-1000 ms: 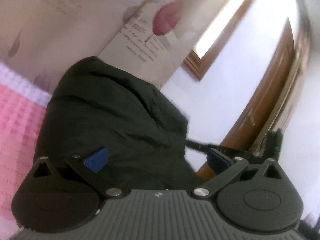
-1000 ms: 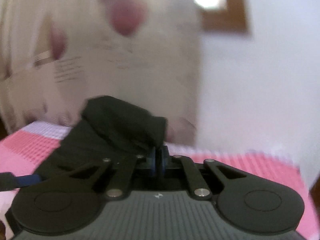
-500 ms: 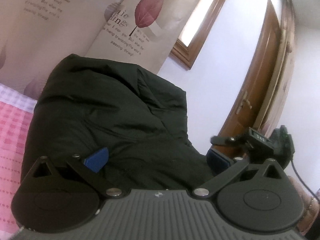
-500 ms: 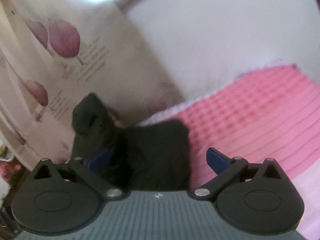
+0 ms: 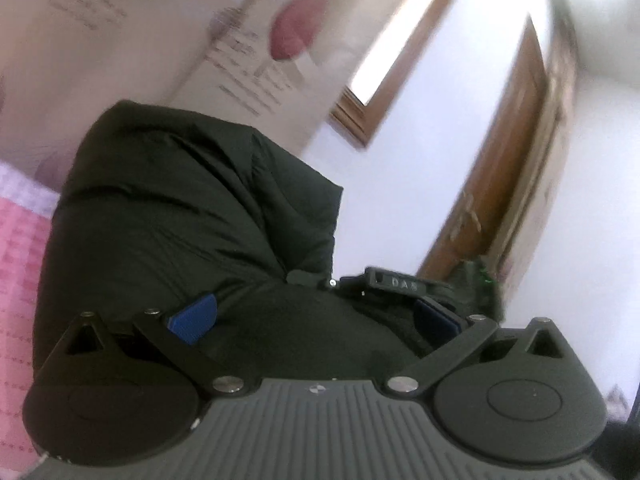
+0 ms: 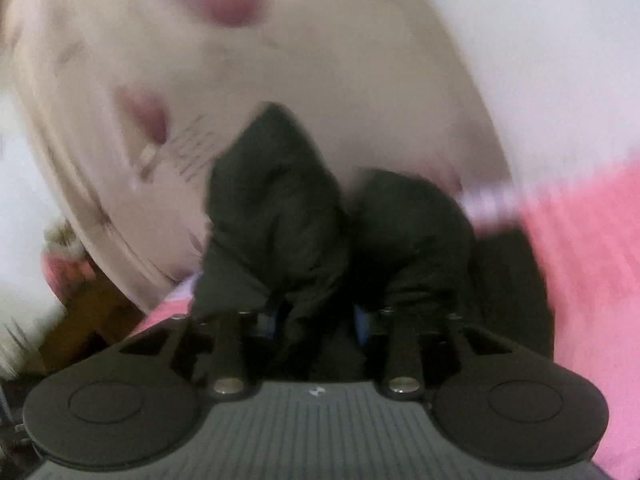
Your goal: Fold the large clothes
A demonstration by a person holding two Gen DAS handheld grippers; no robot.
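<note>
Black jacket (image 6: 304, 216) bunches inside the just-closing right claw (image 6: 316, 320); left claw (image 5: 314, 316) spread, curtain (image 5: 132, 28) behind

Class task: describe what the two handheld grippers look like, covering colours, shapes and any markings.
Both match: the left gripper and right gripper have a ribbed grey body, two round black discs, black linkage bars with silver rivets, and fingers with blue pads.

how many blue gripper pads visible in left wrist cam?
2. One blue pad sits lower left against the dark garment; the other sits right of centre, partly behind the other gripper's black frame.
</note>
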